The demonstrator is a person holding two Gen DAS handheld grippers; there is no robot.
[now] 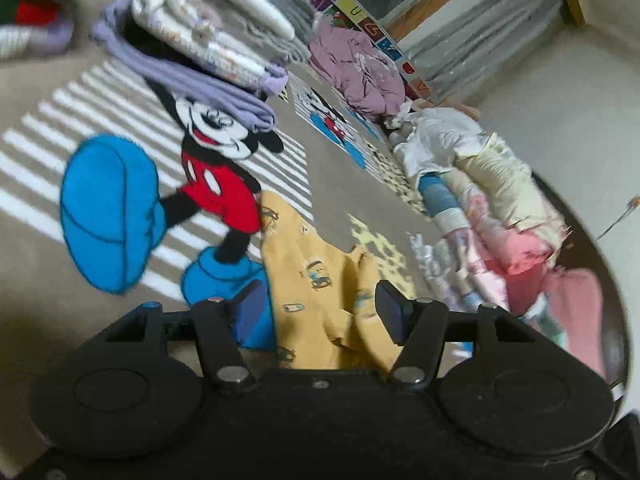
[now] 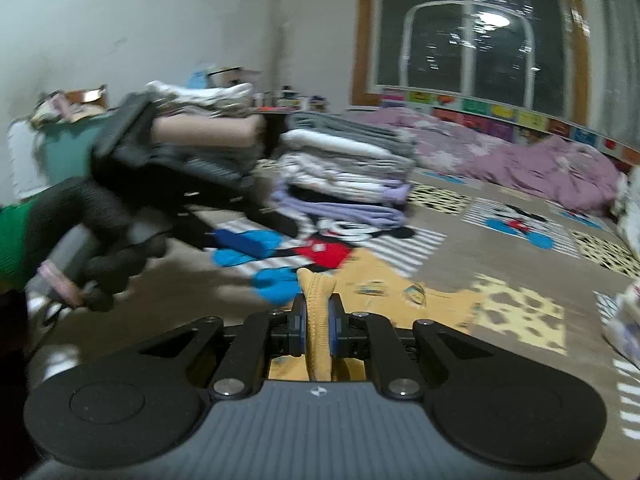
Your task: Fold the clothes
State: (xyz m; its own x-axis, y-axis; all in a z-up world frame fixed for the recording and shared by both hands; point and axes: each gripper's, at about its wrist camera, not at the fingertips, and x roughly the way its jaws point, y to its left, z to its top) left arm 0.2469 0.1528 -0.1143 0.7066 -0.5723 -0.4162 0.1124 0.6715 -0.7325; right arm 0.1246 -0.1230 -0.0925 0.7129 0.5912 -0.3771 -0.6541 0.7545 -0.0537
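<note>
Currently, left wrist view: my left gripper (image 1: pixel 316 304) has its fingers spread over the yellow garment (image 1: pixel 320 280), rumpled on the rug; folded stack (image 1: pixel 208 52) at 11 o'clock, unfolded heap (image 1: pixel 480 200) at 2. Right wrist view: right gripper (image 2: pixel 316 320) pinches a yellow edge. Folding partway done, I judge.

Left gripper (image 1: pixel 316 306) has its jaws spread wide, nothing between them, blue pads (image 1: pixel 250 312) visible. Under and just ahead of it lies a yellow printed garment (image 1: pixel 316 276), rumpled, on a beige blanket (image 1: pixel 52 248) with a cartoon mouse print (image 1: pixel 216 160). A stack of folded clothes (image 1: pixel 208 52) sits on the blanket further back, its lavender bottom layer over the mouse's head. To the right, a heap of unfolded pastel clothes (image 1: pixel 492 208). Purple bedding (image 1: pixel 360 76) is bunched beyond. Image is motion-blurred.
</note>
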